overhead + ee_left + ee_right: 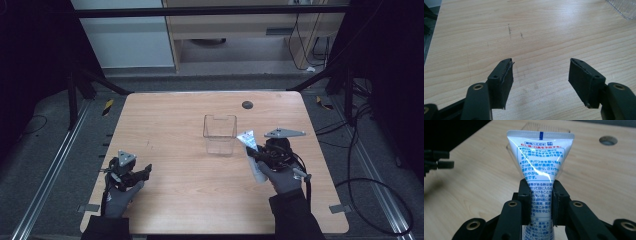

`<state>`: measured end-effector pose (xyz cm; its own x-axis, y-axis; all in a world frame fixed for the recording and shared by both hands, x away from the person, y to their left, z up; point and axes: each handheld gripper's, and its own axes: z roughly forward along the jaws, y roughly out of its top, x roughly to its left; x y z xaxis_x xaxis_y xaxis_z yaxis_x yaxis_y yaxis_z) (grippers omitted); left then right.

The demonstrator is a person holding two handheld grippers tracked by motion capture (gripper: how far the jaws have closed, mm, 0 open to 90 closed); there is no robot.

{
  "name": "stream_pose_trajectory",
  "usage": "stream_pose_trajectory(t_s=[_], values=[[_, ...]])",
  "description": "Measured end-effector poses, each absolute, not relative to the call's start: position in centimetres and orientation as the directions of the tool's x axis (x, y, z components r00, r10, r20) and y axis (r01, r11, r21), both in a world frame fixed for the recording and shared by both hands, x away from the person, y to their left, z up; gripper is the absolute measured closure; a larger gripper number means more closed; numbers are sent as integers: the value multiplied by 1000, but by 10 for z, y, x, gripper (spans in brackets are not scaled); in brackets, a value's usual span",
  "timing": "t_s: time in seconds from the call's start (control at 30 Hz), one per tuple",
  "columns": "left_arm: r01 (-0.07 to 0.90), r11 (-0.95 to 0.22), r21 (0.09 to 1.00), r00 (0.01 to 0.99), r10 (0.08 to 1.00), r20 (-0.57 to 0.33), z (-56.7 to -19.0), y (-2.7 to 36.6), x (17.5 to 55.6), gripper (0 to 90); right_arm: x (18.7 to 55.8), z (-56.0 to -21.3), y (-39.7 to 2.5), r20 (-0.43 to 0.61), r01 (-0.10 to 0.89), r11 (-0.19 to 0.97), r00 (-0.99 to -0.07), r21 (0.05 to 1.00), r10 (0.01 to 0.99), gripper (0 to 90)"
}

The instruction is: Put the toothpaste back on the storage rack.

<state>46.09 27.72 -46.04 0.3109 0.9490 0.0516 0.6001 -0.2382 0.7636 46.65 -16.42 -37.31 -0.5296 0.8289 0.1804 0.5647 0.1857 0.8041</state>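
Wooden counter [190,165] carries a clear bin [219,134] at centre. Just beside it at 3 o'clock, the right tongs [256,156] clamp a white tube [540,162]; its print reads clearly in the right gripper view, its cap end hidden below. Left tongs [540,75] at 8 o'clock gape wide, empty.

Tube [540,160]: white, glossy, printed with blue lettering, one red line of text near the top and a short blue mark on the crimped end. Tabletop [175,150]: light wood grain with a dark round hole; container [219,134] clear and colourless. Both tongs [540,82] [540,202] black, gloves grey.
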Motion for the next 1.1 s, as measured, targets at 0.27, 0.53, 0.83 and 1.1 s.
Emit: stream_pose_trajectory(t_s=[0.27,0.53,0.83,1.1], values=[[598,-233,767,307,950,49,-461,278,461,352,480,-356,-158,194,476,85,-506,875,840,736],[594,-232,770,309,950,49,-460,278,461,352,494,-346,-149,208,419,20,-491,908,846,736],[595,-227,771,306,951,44,-460,279,461,352,517,-343,-129,200,337,-39,-458,941,866,734],[594,-225,773,305,951,43,-459,280,461,352,539,-349,-113,222,325,-77,-436,943,872,731]])
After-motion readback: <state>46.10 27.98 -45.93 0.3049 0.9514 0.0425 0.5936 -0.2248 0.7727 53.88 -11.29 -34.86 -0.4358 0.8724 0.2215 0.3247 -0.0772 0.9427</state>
